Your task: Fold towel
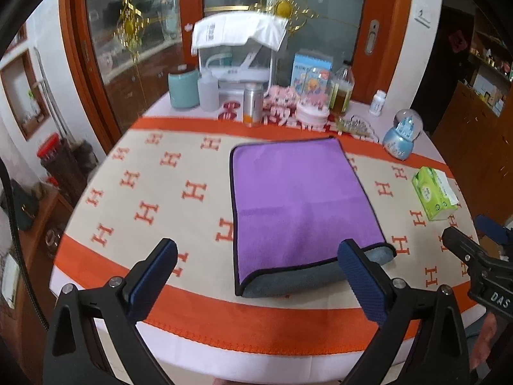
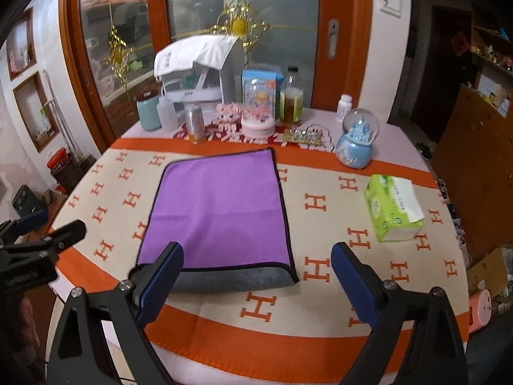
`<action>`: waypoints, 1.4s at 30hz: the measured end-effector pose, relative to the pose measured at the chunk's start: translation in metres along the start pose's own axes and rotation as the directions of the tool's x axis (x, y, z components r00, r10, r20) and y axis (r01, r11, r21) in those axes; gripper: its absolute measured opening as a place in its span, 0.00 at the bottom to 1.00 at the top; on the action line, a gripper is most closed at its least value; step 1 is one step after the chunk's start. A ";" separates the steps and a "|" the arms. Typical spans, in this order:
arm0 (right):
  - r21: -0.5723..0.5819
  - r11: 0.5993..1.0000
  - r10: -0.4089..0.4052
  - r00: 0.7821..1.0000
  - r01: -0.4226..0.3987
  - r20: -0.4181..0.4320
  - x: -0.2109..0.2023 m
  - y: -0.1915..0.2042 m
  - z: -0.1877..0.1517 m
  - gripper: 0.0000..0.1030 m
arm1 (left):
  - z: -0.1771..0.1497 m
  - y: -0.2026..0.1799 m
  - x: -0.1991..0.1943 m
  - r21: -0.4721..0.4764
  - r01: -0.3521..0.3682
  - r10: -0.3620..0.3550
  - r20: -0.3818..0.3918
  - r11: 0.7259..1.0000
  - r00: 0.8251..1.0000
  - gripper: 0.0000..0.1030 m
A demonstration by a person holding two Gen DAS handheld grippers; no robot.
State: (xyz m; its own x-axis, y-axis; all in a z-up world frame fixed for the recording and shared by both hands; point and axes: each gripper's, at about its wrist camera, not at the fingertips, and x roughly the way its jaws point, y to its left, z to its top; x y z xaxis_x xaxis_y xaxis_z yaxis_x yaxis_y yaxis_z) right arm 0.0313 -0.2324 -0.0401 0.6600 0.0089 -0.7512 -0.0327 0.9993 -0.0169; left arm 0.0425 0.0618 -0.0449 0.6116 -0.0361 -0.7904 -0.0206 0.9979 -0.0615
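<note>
Purple towel lies folded flat on the counter, left of the tissue pack. Left gripper and right gripper hover at the towel's near edge, jaws wide open, holding nothing.

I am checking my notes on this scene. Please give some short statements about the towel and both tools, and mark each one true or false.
1. The purple towel lies flat on the table. True.
2. The left tool grips a towel corner. False: it is open, holding nothing.
3. The right tool is open. True.
4. The tissue pack lies on the towel. False: it lies apart, to the towel's right.
5. A grey underside shows along the towel's near edge. True.
</note>
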 end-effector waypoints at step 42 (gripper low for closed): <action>-0.230 0.874 0.301 0.848 -0.428 -0.436 0.188 -0.060 -0.039 0.20 | -0.053 0.027 0.157 0.133 0.345 -0.279 -0.359 0.929 0.891 0.39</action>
State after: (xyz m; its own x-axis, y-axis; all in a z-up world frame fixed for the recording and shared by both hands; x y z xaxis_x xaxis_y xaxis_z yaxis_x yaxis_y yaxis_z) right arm 0.1281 -0.2917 -0.2063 0.2226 0.2928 -0.9299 -0.4841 0.8611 0.1552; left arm 0.0961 0.0800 -0.2034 0.2662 -0.3299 -0.9057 0.2970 0.9220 -0.2486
